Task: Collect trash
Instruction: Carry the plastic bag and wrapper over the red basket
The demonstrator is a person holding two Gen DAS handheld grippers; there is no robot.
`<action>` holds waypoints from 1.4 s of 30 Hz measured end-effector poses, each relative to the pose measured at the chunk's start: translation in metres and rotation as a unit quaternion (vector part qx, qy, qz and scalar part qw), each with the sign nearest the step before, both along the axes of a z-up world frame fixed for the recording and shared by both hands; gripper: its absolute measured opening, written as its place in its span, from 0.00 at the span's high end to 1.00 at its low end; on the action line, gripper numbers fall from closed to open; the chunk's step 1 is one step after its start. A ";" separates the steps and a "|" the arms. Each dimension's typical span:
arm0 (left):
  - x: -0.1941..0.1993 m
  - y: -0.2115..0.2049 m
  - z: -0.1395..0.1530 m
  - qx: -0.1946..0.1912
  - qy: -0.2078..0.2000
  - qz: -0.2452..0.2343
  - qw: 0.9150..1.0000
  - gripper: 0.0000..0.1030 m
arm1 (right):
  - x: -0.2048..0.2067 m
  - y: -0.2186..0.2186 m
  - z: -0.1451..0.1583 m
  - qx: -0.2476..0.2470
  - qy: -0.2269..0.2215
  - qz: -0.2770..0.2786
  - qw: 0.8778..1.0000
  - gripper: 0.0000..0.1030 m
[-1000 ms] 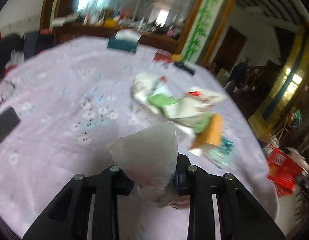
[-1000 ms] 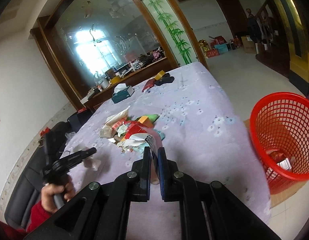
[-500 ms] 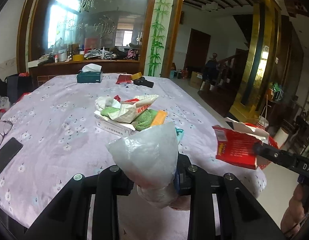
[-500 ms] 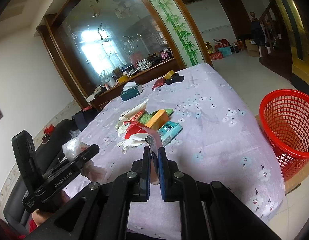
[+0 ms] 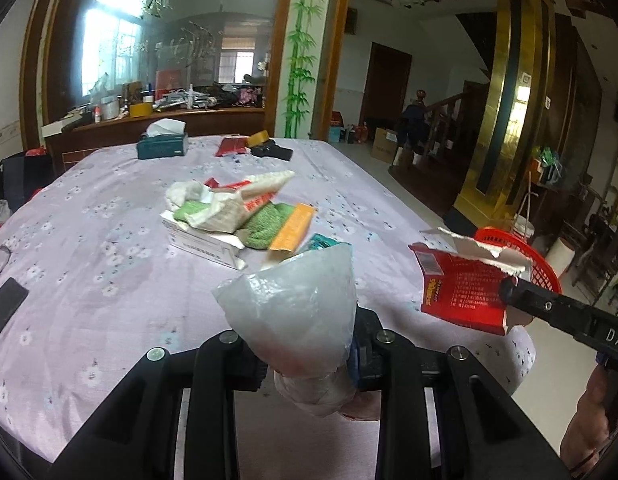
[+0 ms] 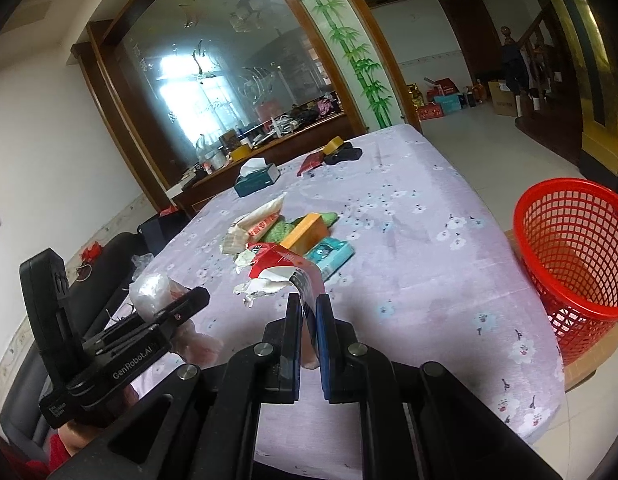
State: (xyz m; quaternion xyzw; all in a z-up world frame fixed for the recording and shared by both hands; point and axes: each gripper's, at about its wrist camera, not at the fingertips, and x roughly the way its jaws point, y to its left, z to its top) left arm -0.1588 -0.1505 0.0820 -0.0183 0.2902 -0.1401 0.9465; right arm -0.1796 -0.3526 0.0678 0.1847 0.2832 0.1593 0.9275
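- Left tongs (image 5: 309, 354) clamped on a crumpled clear plastic bag (image 5: 297, 304), held above the near edge of the worktop (image 5: 89, 240)
- Right tongs (image 6: 307, 312) nearly closed, pinching a torn red wrapper (image 6: 281, 266), raised over the worktop's near edge; same wrapper (image 5: 461, 284) seen from the left wrist view in front of the red basket (image 5: 521, 256)
- Lavender flowered cloth covering the worktop
- Pile of trash (image 5: 237, 216) lying mid-worktop: white box, crumpled paper bag, green cloth, orange box, teal packet touching one another
- Red mesh basket (image 6: 577, 248) standing on the floor just beside the worktop's right side, apart from the pile
- Teal tissue box (image 6: 257, 180) near the far edge, with a red packet (image 6: 311, 162) and a dark object (image 6: 343, 154) to its right
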 end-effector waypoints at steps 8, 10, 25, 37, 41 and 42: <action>0.004 -0.016 -0.004 0.018 0.002 -0.010 1.000 0.72 | 0.002 -0.011 -0.007 0.009 0.009 -0.009 1.000 0.92; 0.005 -0.018 -0.004 0.021 0.002 -0.012 1.000 0.72 | 0.001 -0.013 -0.007 0.010 0.008 -0.010 1.000 0.92; 0.015 -0.030 -0.005 0.036 0.002 -0.017 0.999 0.72 | 0.003 -0.020 -0.005 0.018 0.012 -0.013 1.000 0.92; 0.025 -0.051 -0.003 0.061 -0.004 -0.025 0.998 0.72 | 0.005 -0.030 -0.002 0.020 0.011 -0.029 0.999 0.92; 0.031 -0.070 0.001 0.061 0.000 -0.051 0.997 0.72 | 0.000 -0.050 0.002 0.027 0.004 -0.053 0.998 0.92; 0.033 -0.075 0.003 0.059 0.002 -0.057 0.997 0.72 | -0.002 -0.057 0.004 0.029 0.001 -0.062 0.998 0.92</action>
